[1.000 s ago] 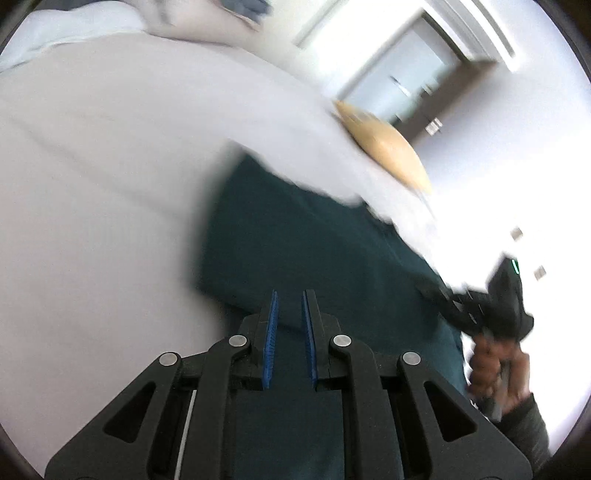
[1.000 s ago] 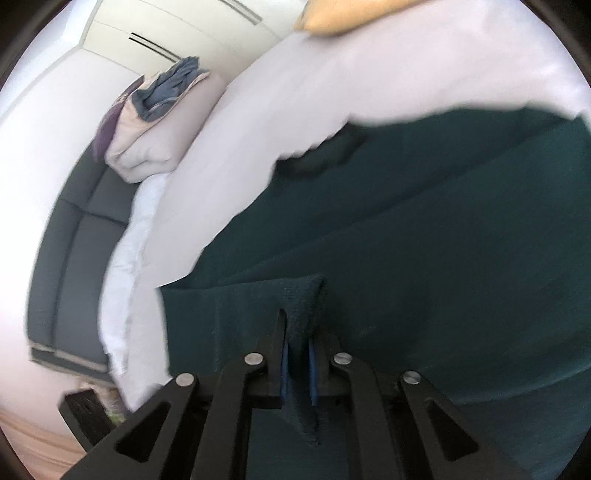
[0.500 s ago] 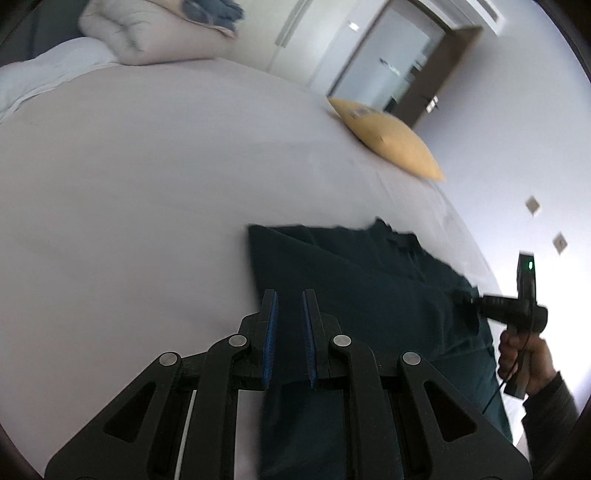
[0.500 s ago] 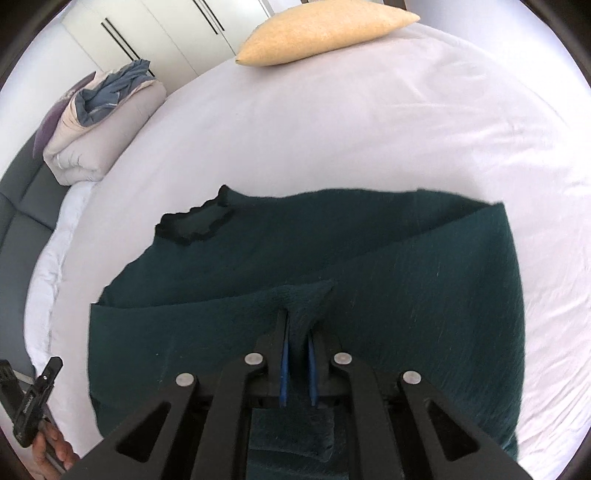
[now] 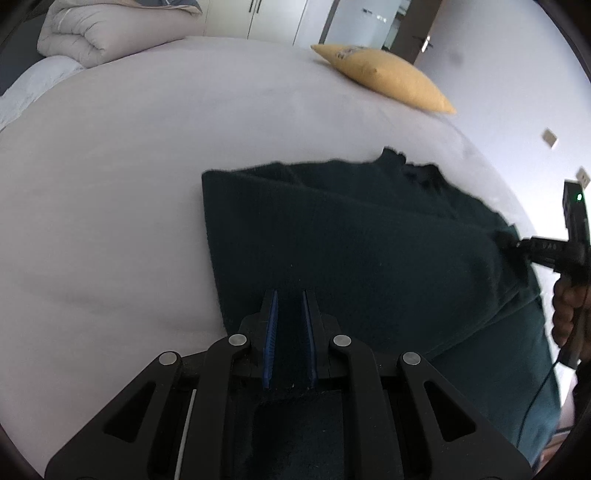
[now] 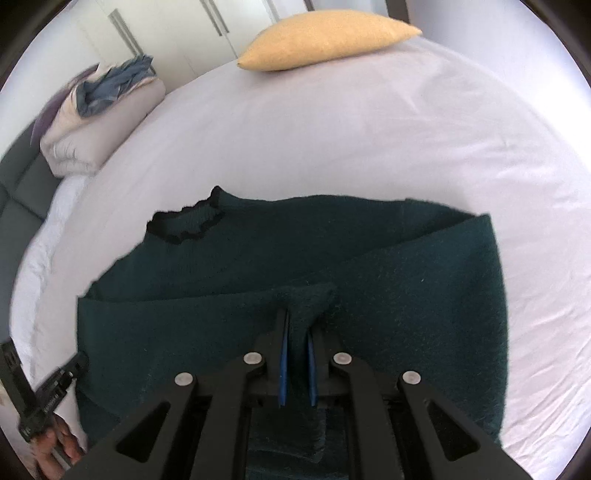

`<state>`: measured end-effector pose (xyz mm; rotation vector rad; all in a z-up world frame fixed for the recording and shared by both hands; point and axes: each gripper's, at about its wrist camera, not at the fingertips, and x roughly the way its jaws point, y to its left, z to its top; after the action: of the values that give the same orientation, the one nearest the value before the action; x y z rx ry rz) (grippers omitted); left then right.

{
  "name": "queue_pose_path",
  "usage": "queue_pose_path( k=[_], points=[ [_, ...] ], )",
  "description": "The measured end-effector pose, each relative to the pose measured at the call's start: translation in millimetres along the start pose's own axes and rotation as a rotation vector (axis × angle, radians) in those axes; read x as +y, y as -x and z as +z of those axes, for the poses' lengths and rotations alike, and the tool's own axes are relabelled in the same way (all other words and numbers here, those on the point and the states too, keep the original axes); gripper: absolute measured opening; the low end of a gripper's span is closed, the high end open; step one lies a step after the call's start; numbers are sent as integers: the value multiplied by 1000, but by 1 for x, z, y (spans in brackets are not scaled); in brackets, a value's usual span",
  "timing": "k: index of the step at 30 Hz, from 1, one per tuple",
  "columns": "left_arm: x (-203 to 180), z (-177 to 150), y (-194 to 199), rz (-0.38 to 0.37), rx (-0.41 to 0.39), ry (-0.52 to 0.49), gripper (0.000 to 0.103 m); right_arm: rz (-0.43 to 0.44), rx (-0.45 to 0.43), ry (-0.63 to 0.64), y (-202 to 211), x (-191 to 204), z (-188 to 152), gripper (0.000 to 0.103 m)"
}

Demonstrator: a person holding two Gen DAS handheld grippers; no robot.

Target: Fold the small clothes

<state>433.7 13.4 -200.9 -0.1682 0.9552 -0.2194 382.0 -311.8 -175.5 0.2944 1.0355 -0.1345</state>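
I hold the green sweater (image 6: 369,266) with both grippers. The left gripper (image 5: 290,325) and right gripper (image 6: 297,347) both pinch its near edge tight. It lies flat, well below the yellow pillow (image 6: 325,40). I think I must next carry this edge toward the pillow to fold it.

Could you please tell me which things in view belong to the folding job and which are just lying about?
In the job:
- dark green sweater
- left gripper, shut on it
- right gripper, shut on it
- white bed sheet beneath

Lying about:
- yellow pillow
- folded duvet
- wardrobe doors
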Motion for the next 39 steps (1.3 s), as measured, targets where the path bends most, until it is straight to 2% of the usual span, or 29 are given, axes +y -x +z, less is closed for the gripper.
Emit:
queue_pose_path(
  k=[9, 12, 14, 16, 17, 18, 21, 23, 24, 25, 27, 28, 30, 31, 32, 33, 34, 36, 38, 39],
  points=[
    [-10, -14, -2, 12, 3, -36, 13, -16, -3, -10, -10, -4, 2, 7],
    [-15, -18, 1, 8, 20, -45, 13, 12, -10, -28, -7, -10, -2, 11],
    [-14, -17, 11, -14, 22, -20, 13, -1, -22, -62, 4, -16, -6, 20],
    [-16, -14, 23, -8, -13, -20, 13, -120, -82, -103, 26, -24, -12, 55],
    [-19, -12, 26, -4, -32, -31, 13, -175, -126, -131, 37, -27, -15, 58],
    [-23, -10, 27, 2, -43, -43, 13, -183, -175, -151, 49, -29, -19, 58],
    [-31, -8, 15, 11, -21, -59, 13, -10, -222, -141, 62, -18, -22, 58],
    [-33, -16, -4, 21, 33, -61, 13, 119, -205, -75, 57, 2, -25, 58],
    [-34, -21, -7, 27, 20, -72, 13, 165, -185, -37, 50, 12, -26, 58],
    [-36, -24, -5, 29, -12, -85, 13, 185, -154, -2, 40, 21, -29, 58],
    [-35, -27, -2, 19, -15, -85, 13, 170, -73, 8, 13, 21, -34, 56],
    [-34, -27, -1, 12, -9, -80, 13, 175, -60, -20, 3, 12, -38, 46],
    [-28, -31, 5, -4, 3, -72, 13, 252, -111, -108, 9, -17, -42, 35],
    [-24, -34, 9, -11, 5, -66, 13, 288, -117, -175, 13, -33, -45, 33],
    [-21, -39, 15, -16, 5, -55, 13, 302, -127, -221, 18, -46, -48, 33],
    [-18, -42, 20, -19, 2, -40, 13, 272, -144, -258, 26, -59, -52, 38],
    [-14, -48, 27, -24, 9, -17, 13, 172, -169, -287, 40, -75, -59, 40],
    [-7, -64, 46, -42, 41, 45, 13, 126, -189, -340, 61, -95, -78, 41],
    [-6, -85, 73, -71, 21, 79, 13, 160, -206, -386, 89, -105, -103, 46],
    [-9, -96, 86, -91, 16, 81, 13, 173, -220, -385, 99, -103, -114, 54]
  ],
)
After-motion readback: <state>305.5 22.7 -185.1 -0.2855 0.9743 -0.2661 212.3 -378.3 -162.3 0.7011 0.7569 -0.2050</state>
